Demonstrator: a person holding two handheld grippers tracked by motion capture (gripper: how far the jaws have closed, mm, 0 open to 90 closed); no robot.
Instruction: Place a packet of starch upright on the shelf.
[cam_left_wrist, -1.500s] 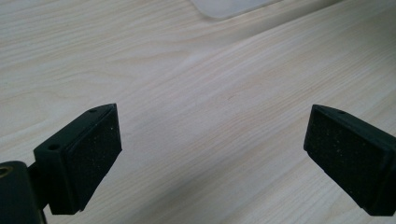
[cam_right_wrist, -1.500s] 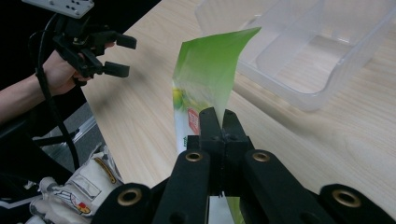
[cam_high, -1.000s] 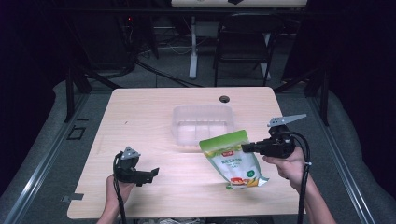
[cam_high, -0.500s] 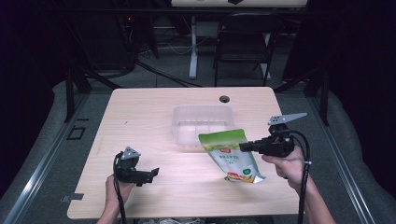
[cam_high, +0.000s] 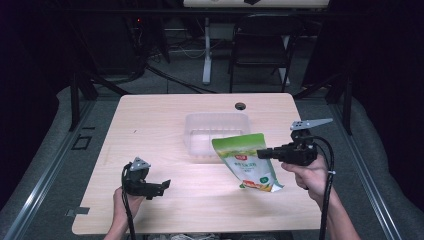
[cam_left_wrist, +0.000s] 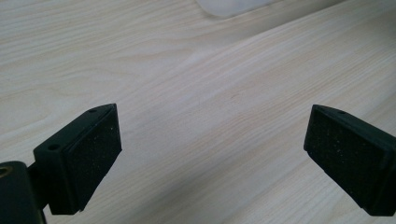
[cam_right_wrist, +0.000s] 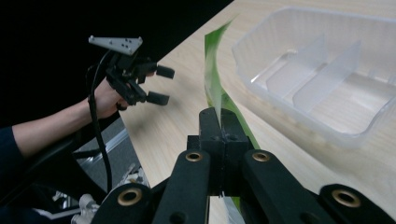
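Observation:
A green snack pouch hangs tilted just above the wooden table, in front of a clear plastic divided container. My right gripper is shut on the pouch's right edge and holds it off the table. In the right gripper view the jaws pinch the pouch, seen edge-on, with the container to its right. My left gripper rests low near the table's front left, open, with nothing between its pads. It also shows far off in the right gripper view.
A small dark cable hole sits at the table's far edge behind the container. The container has inner dividers. A chair and a desk leg stand beyond the table. Bare wood lies between the two grippers.

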